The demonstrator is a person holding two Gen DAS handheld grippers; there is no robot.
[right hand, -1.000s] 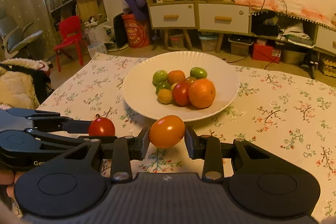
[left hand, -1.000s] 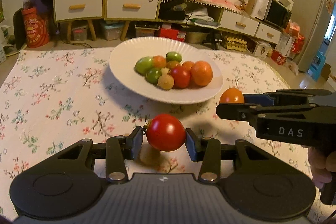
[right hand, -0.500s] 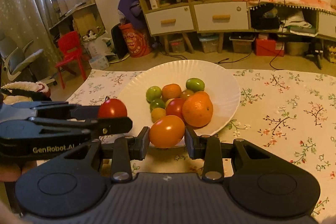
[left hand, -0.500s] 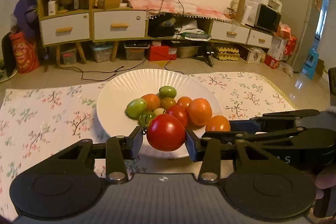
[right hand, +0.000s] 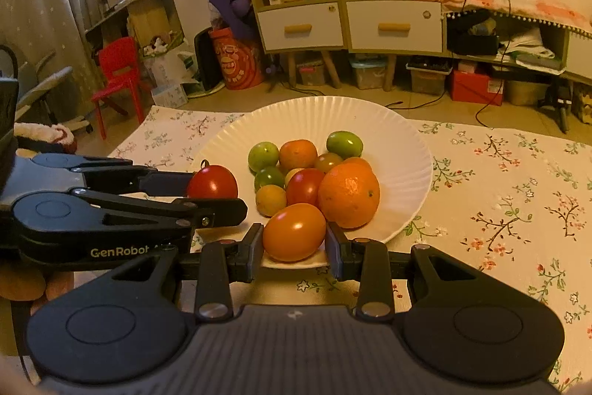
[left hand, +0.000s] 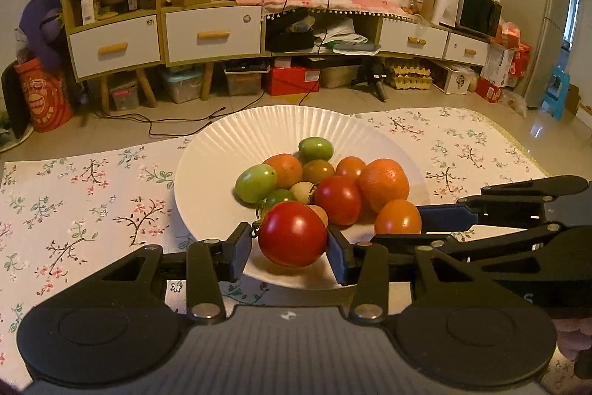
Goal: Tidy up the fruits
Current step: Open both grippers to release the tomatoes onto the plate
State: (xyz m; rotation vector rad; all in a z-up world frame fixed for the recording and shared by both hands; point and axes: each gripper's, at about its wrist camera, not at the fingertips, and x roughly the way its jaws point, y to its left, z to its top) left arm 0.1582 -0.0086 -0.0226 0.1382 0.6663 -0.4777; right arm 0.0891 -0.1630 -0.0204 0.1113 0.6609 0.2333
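Now glossy round red tomato (left hand: pixel 292 234), smooth oval orange tomato (right hand: pixel 294 232), both gripped

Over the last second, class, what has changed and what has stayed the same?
Both tools carried their fruit forward over the white plate's near rim: the left tool with the red tomato, the right tool with the orange tomato. Both grips and the plate's pile are unchanged.

Warm dim light, sharp, fisheye-warped edges

both grippers (left hand: pixel 290 248) (right hand: pixel 294 247) clamped, side by side
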